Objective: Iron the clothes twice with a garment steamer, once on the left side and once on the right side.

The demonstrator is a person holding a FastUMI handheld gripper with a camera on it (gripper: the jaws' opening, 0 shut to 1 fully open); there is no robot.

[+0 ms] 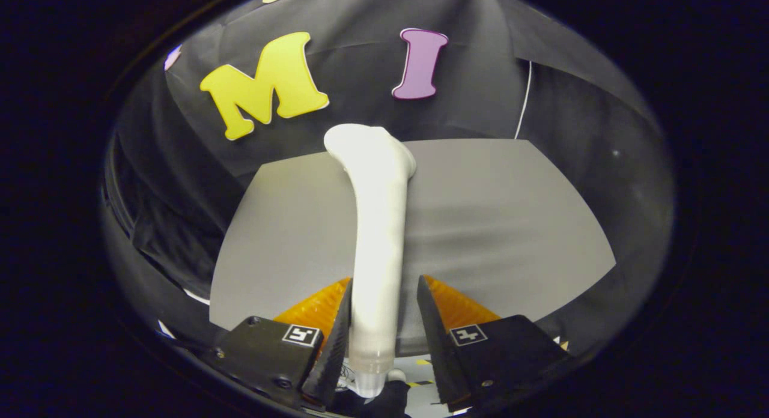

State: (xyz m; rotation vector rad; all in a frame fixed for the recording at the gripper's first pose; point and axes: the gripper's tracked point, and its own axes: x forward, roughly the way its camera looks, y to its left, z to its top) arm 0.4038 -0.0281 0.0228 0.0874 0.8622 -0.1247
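Observation:
A white garment steamer [378,226] stretches forward from between my fingers, its long handle running over a flat grey cloth surface [498,226]. Its wider head [366,151] reaches the far edge of that surface. My gripper [384,322] straddles the lower part of the handle. The left finger [336,328] lies against the handle. A narrow strip of grey shows between the handle and the right finger [435,322], so the jaws stand slightly apart around it. The handle's clear bottom end [369,370] sits back near the gripper's base.
Black cloth walls rise behind and to both sides of the grey surface. A thin white cord [524,99] hangs down the wall beyond the far right corner. Bare grey surface lies left and right of the steamer.

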